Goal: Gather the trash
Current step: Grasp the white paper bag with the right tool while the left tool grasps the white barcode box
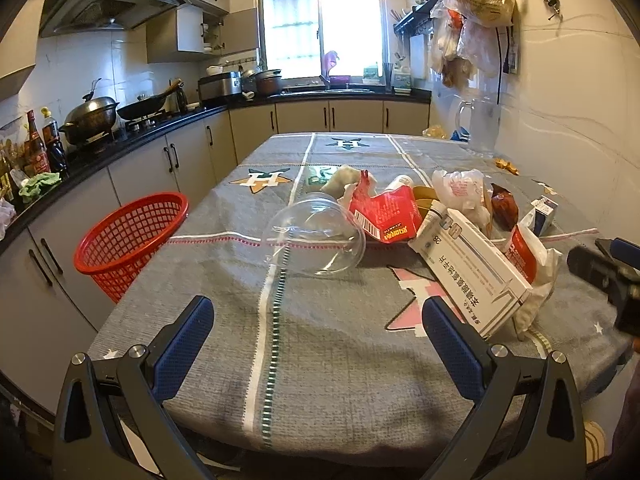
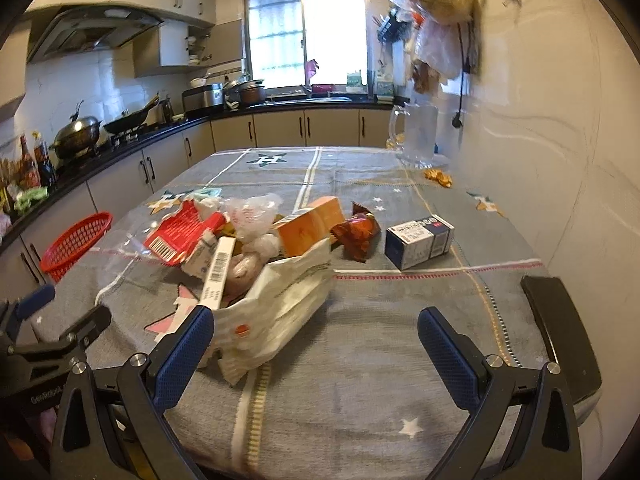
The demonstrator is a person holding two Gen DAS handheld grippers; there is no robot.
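A heap of trash lies on the grey star-print tablecloth (image 1: 320, 340): a clear plastic cup (image 1: 316, 234) on its side, a torn red carton (image 1: 384, 210), a long white medicine box (image 1: 472, 272), white plastic bags (image 1: 460, 188) and a brown wrapper (image 1: 504, 206). The right wrist view shows a white paper bag (image 2: 280, 300), an orange box (image 2: 310, 226), the brown wrapper (image 2: 356, 232) and a blue-and-white box (image 2: 420, 240). A red mesh basket (image 1: 132, 236) stands left of the table. My left gripper (image 1: 318, 322) is open and empty, short of the cup. My right gripper (image 2: 316, 332) is open and empty beside the paper bag.
A glass pitcher (image 1: 480, 126) stands at the table's far right by the wall. A black phone (image 2: 560, 340) lies at the near right edge. Kitchen counter with woks (image 1: 94, 114) and bottles runs along the left. Bags (image 1: 476, 4) hang on the right wall.
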